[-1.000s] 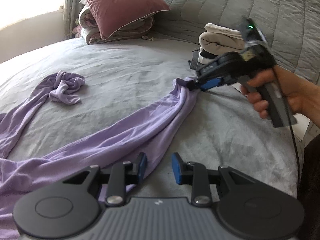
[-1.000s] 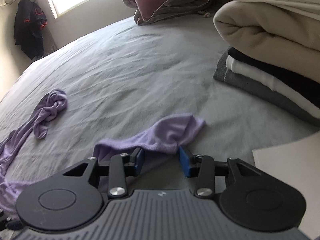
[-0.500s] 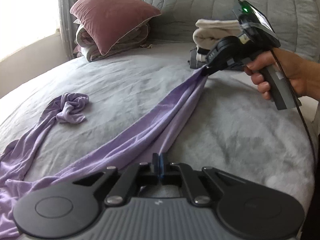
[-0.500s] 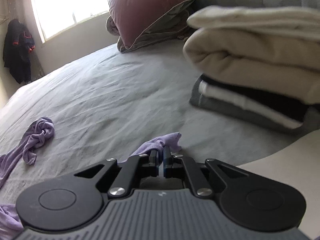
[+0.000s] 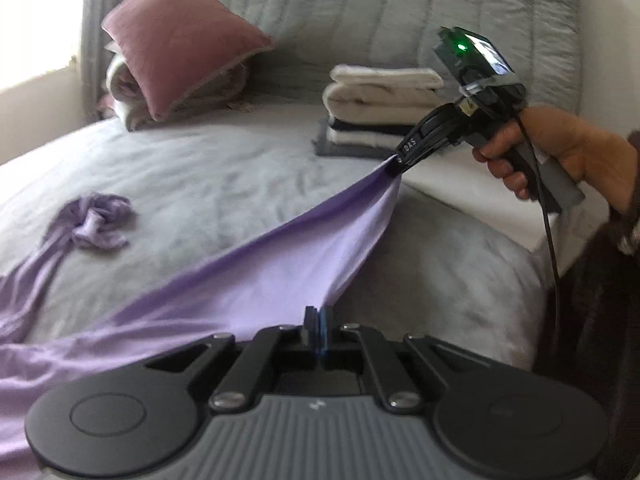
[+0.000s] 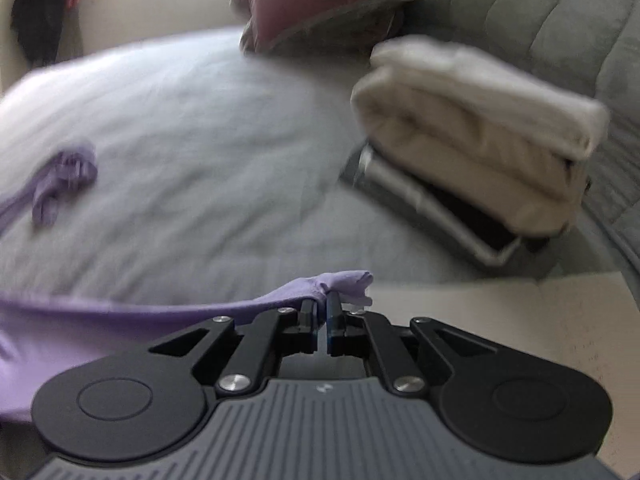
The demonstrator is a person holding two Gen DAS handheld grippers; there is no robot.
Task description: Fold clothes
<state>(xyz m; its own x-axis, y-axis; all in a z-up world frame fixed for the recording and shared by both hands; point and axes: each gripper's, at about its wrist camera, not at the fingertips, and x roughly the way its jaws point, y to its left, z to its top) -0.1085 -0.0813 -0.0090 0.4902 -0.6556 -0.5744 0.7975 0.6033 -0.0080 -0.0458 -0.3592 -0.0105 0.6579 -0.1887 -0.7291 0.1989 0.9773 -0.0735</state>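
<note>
Lilac garment stretches taut from my left gripper, clamped on its edge, toward 1 o'clock where my right gripper pinches the other end; bare grey bed at 11 | right view: right gripper clenched on lilac corner, folded stack at 1 o'clock, blurred.
</note>
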